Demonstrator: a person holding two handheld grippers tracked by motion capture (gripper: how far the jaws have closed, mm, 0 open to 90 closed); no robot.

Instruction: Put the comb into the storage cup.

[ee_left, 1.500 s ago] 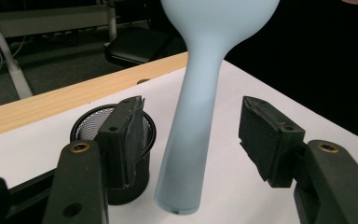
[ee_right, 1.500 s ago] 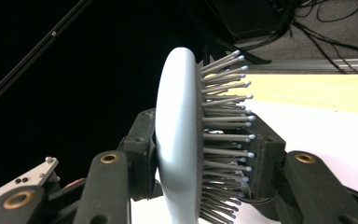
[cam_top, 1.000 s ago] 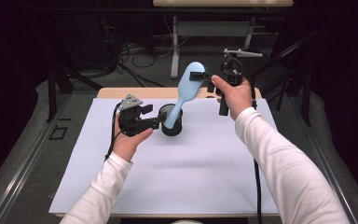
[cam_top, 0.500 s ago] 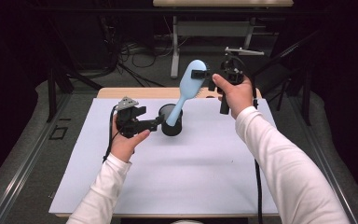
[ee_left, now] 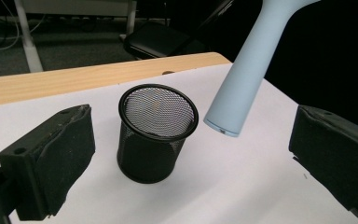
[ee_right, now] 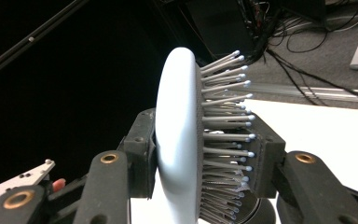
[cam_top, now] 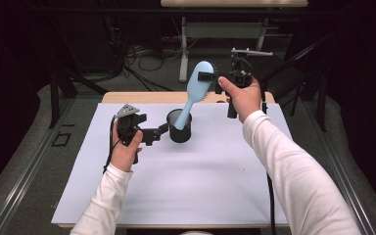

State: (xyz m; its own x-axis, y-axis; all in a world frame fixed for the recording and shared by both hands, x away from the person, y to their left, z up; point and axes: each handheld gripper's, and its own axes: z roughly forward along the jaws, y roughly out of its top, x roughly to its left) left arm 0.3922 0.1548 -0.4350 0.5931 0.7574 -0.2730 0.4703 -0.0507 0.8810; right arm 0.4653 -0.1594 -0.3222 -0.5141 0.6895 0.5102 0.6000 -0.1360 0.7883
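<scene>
On the desk (cam_top: 176, 186), the left gripper (cam_top: 162, 130) has crept closer to the cup (cam_top: 179, 126) from its 9 o'clock, fingers wide apart and empty. The cup stands unmoved. Beyond, the right gripper (cam_top: 206, 76) clamps the hairbrush (cam_top: 194, 93) by its head, handle tip still at the cup's rim.

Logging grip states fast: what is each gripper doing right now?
Left gripper: open, holding nothing, jaws either side of the black mesh cup.
Right gripper: closed on the head of the blue hairbrush.
</scene>
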